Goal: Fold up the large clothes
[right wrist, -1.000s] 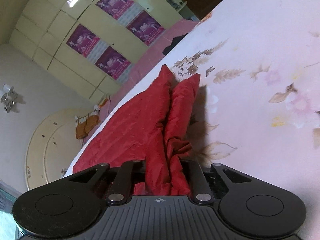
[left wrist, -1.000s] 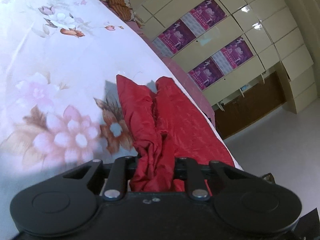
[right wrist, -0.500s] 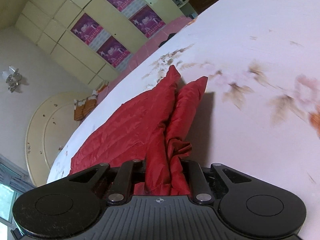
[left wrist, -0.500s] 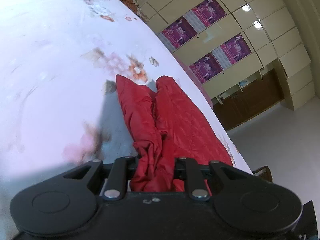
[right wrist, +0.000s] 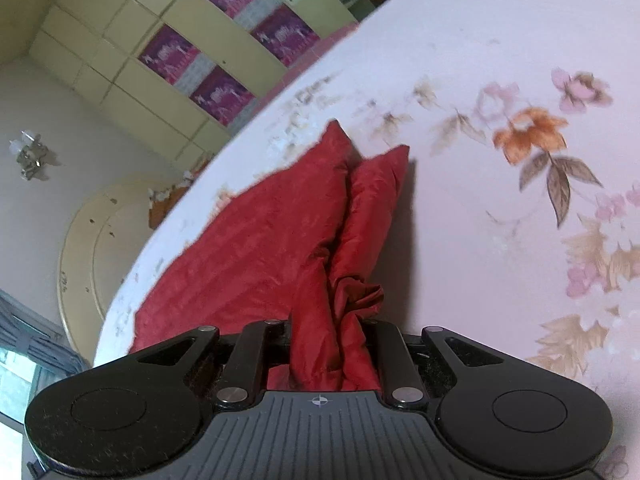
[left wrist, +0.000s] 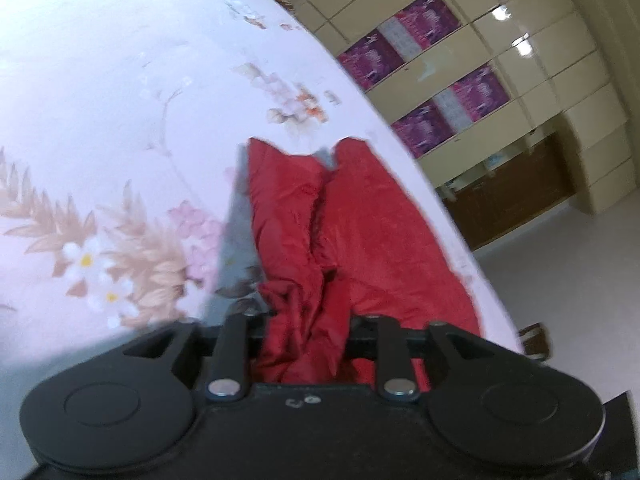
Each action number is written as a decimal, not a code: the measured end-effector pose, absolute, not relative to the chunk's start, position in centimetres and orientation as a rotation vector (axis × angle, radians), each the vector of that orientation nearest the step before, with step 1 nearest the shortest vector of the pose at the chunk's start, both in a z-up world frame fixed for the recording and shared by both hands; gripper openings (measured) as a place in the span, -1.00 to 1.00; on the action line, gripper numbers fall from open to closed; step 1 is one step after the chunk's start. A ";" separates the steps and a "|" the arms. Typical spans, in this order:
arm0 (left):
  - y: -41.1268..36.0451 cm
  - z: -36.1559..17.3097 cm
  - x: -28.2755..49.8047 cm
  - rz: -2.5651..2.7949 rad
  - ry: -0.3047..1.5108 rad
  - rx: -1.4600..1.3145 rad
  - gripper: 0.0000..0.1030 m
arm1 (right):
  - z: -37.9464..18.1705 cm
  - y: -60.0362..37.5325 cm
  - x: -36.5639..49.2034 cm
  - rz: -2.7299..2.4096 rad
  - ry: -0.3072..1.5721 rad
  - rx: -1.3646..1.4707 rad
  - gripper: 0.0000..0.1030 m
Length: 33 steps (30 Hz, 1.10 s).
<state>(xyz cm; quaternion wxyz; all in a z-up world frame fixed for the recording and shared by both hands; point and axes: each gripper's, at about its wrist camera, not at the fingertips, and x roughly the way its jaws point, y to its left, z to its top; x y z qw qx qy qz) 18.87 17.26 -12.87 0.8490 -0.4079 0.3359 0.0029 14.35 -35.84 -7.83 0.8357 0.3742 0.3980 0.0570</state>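
Note:
A red quilted garment (left wrist: 360, 232) lies over the white floral bedsheet (left wrist: 120, 120). My left gripper (left wrist: 308, 332) is shut on a bunched edge of it, and the cloth runs away from the jaws in two folded lobes. My right gripper (right wrist: 332, 340) is shut on another bunched edge of the same red garment (right wrist: 260, 248), which stretches up and left across the bedsheet (right wrist: 500, 240). The fingertips of both grippers are hidden under the cloth.
A cream wardrobe with purple posters (left wrist: 448, 88) stands past the bed's edge, with a brown cabinet (left wrist: 516, 196) and bare floor (left wrist: 580, 280) beside it. In the right wrist view the wardrobe (right wrist: 208, 64) and a rounded headboard (right wrist: 100, 240) lie beyond the bed.
Both grippers have carried the garment across the bed: the floral print slides past under them, and the garment keeps the same shape in the jaws.

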 end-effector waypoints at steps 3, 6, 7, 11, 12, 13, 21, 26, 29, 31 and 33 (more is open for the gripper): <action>16.8 -13.5 18.6 -0.004 0.673 -0.805 -0.32 | -9.0 -35.4 14.9 0.098 0.867 0.792 -0.70; 16.9 -13.4 18.5 -0.013 0.678 -0.798 -0.28 | -8.9 -35.9 15.0 0.098 0.863 0.816 -0.55; 17.2 -13.4 18.5 -0.019 0.679 -0.821 -0.25 | -8.7 -36.3 14.6 0.081 0.856 0.811 -0.34; 18.2 -13.4 18.0 -0.037 0.678 -0.902 -0.02 | -5.7 -37.8 11.9 -0.075 0.761 0.705 -0.08; 18.2 -13.4 17.9 -0.040 0.675 -0.910 0.07 | -5.0 -37.9 11.5 -0.079 0.742 0.695 -0.09; 18.1 -13.3 17.9 -0.038 0.676 -0.912 0.08 | -4.3 -37.8 11.3 -0.078 0.724 0.680 -0.34; 17.7 -13.6 18.9 -0.061 0.709 -0.885 -0.39 | -1.6 -28.8 14.1 0.159 0.762 0.551 -0.96; 17.6 -13.5 18.6 -0.072 0.695 -0.872 -0.52 | -2.7 -22.0 15.9 0.285 0.809 0.486 -0.96; 17.6 -13.9 18.7 -0.073 0.696 -0.875 -0.52 | -4.1 -19.4 17.4 0.310 0.854 0.458 -0.96; 17.7 -14.0 18.6 -0.083 0.695 -0.873 -0.52 | -6.3 -17.6 18.3 0.296 0.931 0.360 -1.00; 17.8 -14.0 18.7 -0.095 0.699 -0.878 -0.53 | -7.8 -17.0 18.7 0.283 0.945 0.343 -1.00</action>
